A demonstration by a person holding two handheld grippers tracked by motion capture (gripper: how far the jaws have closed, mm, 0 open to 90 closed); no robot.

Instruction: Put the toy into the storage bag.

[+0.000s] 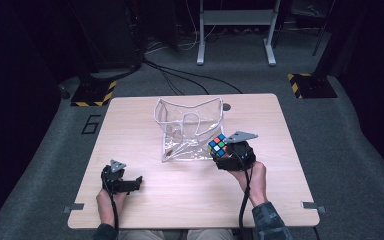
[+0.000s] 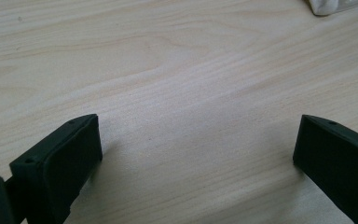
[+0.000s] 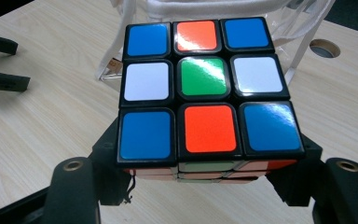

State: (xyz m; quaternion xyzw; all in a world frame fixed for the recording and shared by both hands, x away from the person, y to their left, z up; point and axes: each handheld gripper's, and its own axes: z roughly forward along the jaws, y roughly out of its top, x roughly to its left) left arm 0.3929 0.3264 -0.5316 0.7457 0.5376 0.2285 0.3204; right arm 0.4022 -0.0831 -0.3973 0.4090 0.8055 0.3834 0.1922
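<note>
A scrambled puzzle cube (image 3: 205, 93) with blue, orange, white and green squares on top sits between the jaws of my right gripper (image 3: 205, 182), which is shut on it. In the high view that cube (image 1: 218, 145) hangs just above the table at the near right corner of a clear plastic bag (image 1: 187, 127) with white trim, with my right gripper (image 1: 230, 155) behind it. My left gripper (image 1: 130, 184) rests low on the table at the near left. In the left gripper view its jaws stand wide apart over bare wood, so my left gripper (image 2: 196, 154) is open and holds nothing.
The light wooden table (image 1: 145, 210) has a small round hole (image 1: 226, 106) near its far edge behind the bag. Cables and a white stand's legs (image 1: 235, 30) lie on the grey floor beyond. A white corner of the bag (image 2: 326, 5) shows at the top of the left gripper view.
</note>
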